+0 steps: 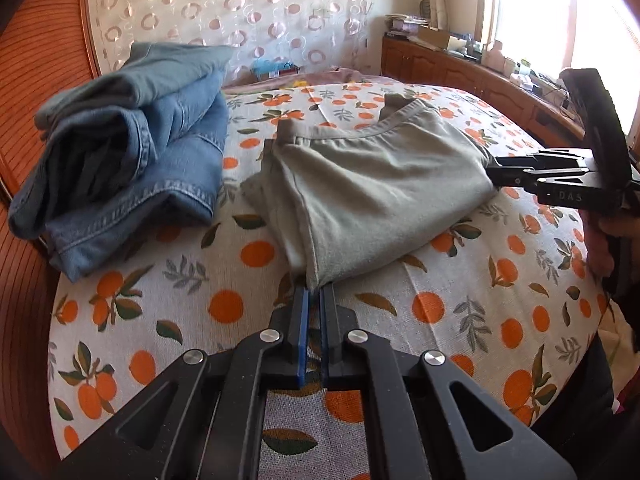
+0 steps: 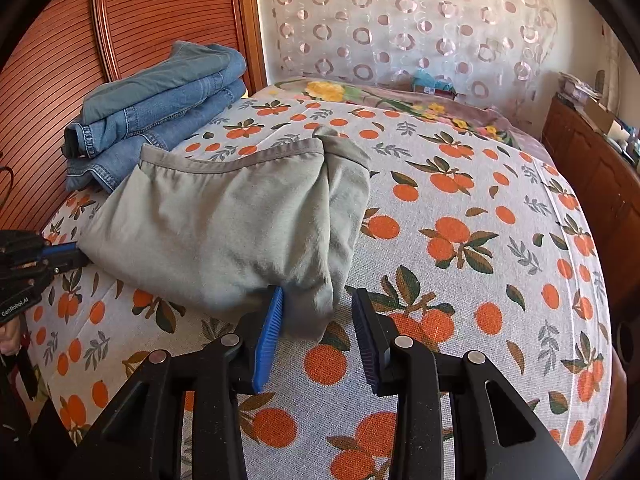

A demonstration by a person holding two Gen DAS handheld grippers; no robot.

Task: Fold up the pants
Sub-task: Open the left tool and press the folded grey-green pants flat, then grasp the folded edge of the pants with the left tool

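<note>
Folded grey-green pants lie on the orange-print bedspread, waistband toward the far side. In the left wrist view my left gripper is shut on the pants' near corner, the cloth pinched between its blue pads. The right wrist view shows that same gripper at the pants' left corner. My right gripper stands open around another corner of the pants. Its left pad touches the cloth, and the right pad is apart from it. From the left wrist view, the right gripper sits at the pants' right edge.
A stack of folded blue jeans rests by the wooden headboard, left of the pants. A floral blanket lies at the bed's far end. A wooden sideboard with clutter runs along the right wall under the window.
</note>
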